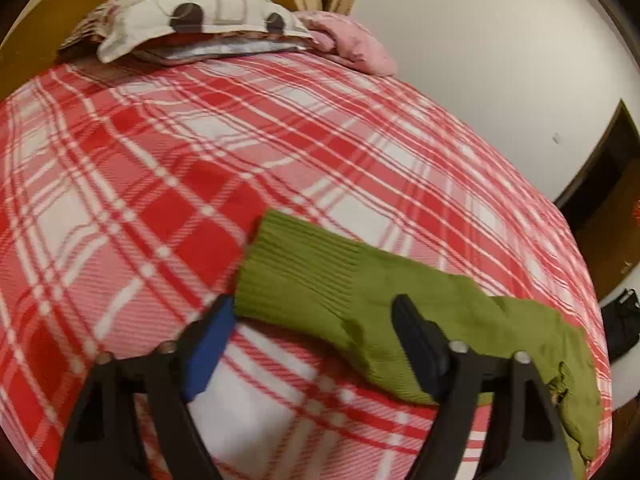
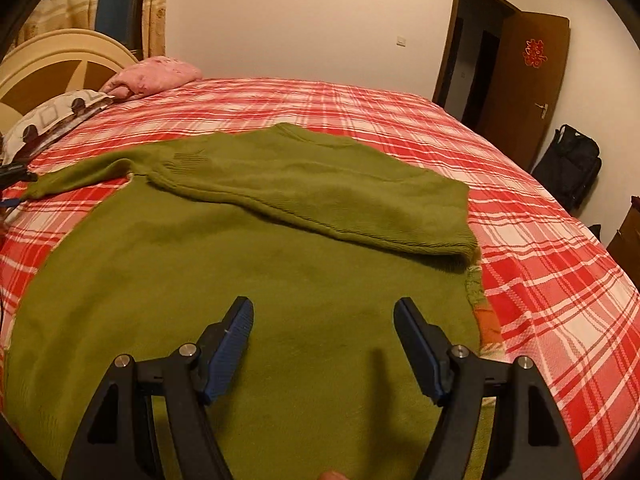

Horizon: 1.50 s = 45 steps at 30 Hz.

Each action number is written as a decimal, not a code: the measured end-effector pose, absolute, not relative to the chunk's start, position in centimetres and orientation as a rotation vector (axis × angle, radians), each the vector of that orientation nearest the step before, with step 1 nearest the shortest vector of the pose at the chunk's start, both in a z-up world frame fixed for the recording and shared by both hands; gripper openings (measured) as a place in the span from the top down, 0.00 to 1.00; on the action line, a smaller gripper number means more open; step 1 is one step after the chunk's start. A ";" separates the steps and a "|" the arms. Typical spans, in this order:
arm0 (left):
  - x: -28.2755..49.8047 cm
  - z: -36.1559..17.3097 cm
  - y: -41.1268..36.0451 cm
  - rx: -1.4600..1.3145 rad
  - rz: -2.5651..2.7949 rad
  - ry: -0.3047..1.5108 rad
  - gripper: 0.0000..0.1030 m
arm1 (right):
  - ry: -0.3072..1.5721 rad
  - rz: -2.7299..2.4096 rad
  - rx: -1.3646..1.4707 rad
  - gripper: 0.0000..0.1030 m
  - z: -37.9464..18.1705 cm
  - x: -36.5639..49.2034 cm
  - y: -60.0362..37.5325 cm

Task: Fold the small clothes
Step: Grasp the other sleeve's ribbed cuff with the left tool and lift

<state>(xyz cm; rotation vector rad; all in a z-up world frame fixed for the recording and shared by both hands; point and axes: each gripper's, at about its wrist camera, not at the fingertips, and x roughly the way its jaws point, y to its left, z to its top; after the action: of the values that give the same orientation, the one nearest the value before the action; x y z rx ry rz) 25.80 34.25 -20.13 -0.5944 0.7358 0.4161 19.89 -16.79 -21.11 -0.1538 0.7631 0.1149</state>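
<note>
Left wrist view: your left tongs [image 1: 316,316] angle down toward the bed [image 1: 160,168], spread, with nothing pinched. The ribbed cuff of the green sweater's sleeve [image 1: 304,280] lies flat on the plaid cover between the two fingers; neither pad presses on it. The sleeve runs off to the right, passing behind the right-hand finger. Pillows [image 1: 188,28] sit well apart at the headboard.

Right wrist view: your right tongs [image 2: 324,316] also tilt down, spread and empty, hanging over the green sweater [image 2: 200,280]. The sweater's body lies spread on the bed [image 2: 540,272] beneath both fingers. One sleeve is folded across the chest beyond the fingertips; the other stretches out to the left edge.
</note>
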 end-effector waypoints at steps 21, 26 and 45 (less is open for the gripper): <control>26.8 -18.7 34.7 -0.637 0.293 0.712 0.93 | 0.788 0.111 -0.111 0.29 -22.7 19.9 -17.4; 27.2 -17.2 33.7 -0.626 0.261 0.687 0.95 | 0.807 0.110 -0.099 0.29 -23.0 20.0 -17.6; 31.2 -1.2 14.8 -0.484 -0.176 0.483 0.96 | 0.763 0.105 -0.021 0.29 -21.2 19.5 -19.3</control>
<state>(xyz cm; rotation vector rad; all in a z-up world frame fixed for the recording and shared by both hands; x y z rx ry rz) 31.21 14.82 -1.22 -0.4840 0.4826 -0.1764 19.49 -19.26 -21.24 -0.0210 0.7633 0.1046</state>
